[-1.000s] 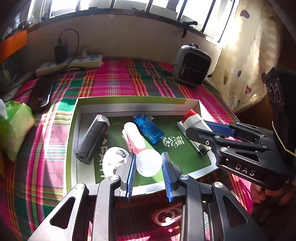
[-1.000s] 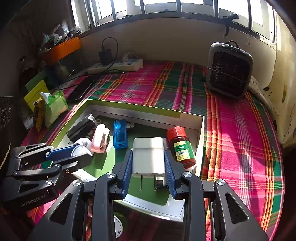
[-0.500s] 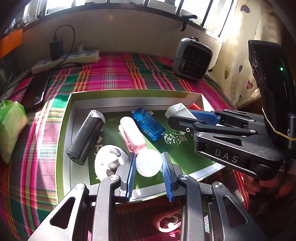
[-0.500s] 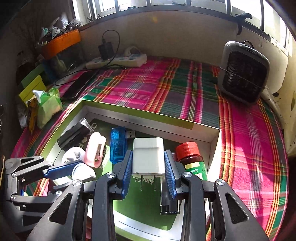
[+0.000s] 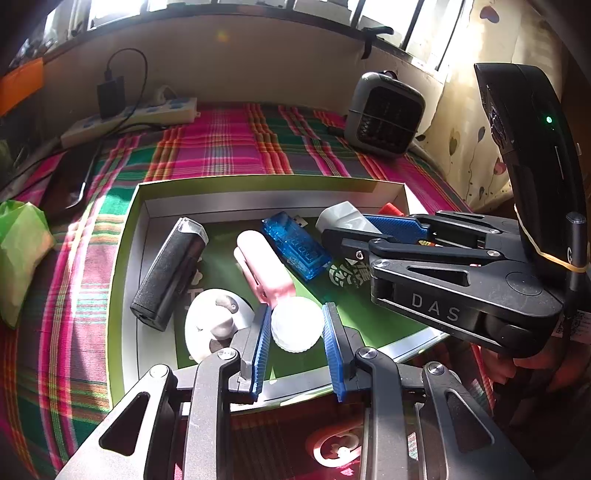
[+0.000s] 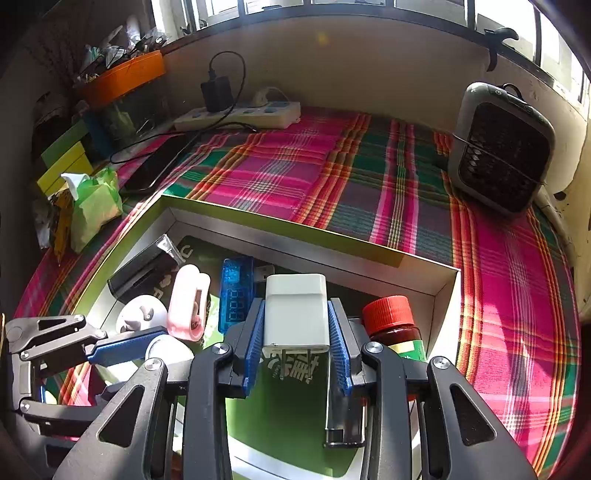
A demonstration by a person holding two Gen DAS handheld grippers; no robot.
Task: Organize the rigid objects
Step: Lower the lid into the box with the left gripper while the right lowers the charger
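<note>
Plaid cloth (image 6: 280,173) beneath sunlit window (image 6: 354,3).

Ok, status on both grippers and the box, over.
Left gripper shut on white round cap. Right gripper shut on white charger plug, above green box. Red-capped bottle close beside.

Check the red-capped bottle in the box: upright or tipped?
Upright. The red-capped bottle stands in the box near its right wall, cap on top, label facing sideways, beside the white charger.
</note>
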